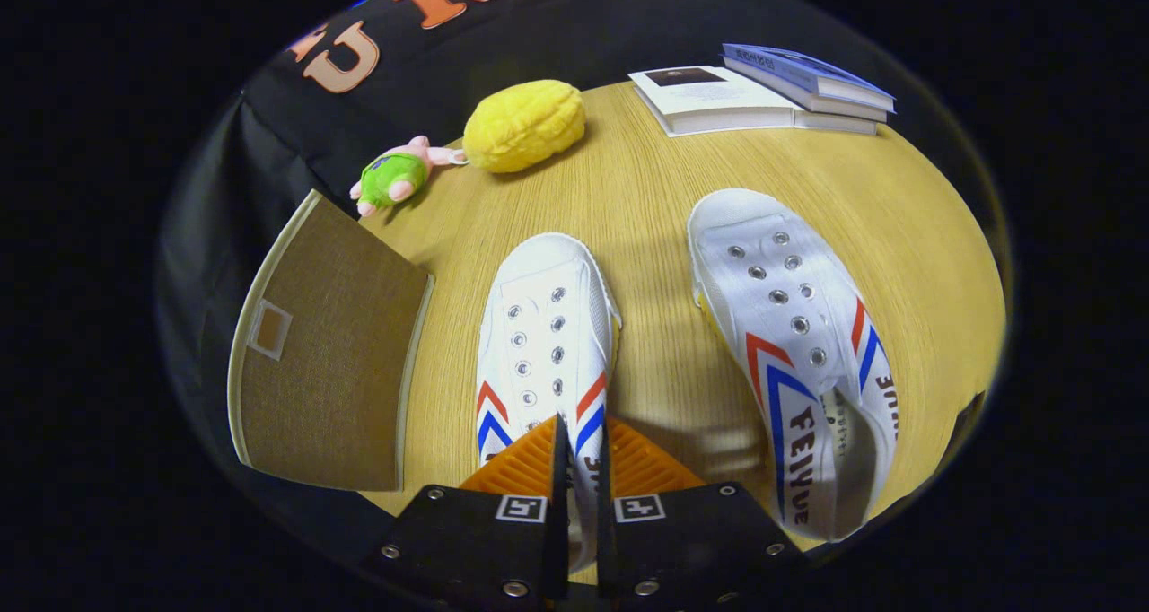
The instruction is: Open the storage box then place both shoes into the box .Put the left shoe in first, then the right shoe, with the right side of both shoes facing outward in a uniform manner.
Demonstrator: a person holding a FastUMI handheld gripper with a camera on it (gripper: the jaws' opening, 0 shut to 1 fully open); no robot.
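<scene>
Two white canvas shoes with red and blue chevrons lie on the wooden table (646, 190), toes pointing away from me. My gripper (582, 437) is shut on the left-hand shoe (546, 325), its fingers pinching the right side wall of that shoe near the opening. The heel end of this shoe is hidden behind the fingers. The right-hand shoe (790, 343) lies apart to the right, angled slightly, with its opening toward me. The brown fabric storage box (328, 352), cream-trimmed with a small label window, stands to the left of the held shoe at the table's left edge.
A yellow plush toy (525, 125) and a small green and pink plush figure (392, 177) lie beyond the box near the booth wall. Two books (763, 91) rest at the far right of the table. The table's edge runs close on the right and front.
</scene>
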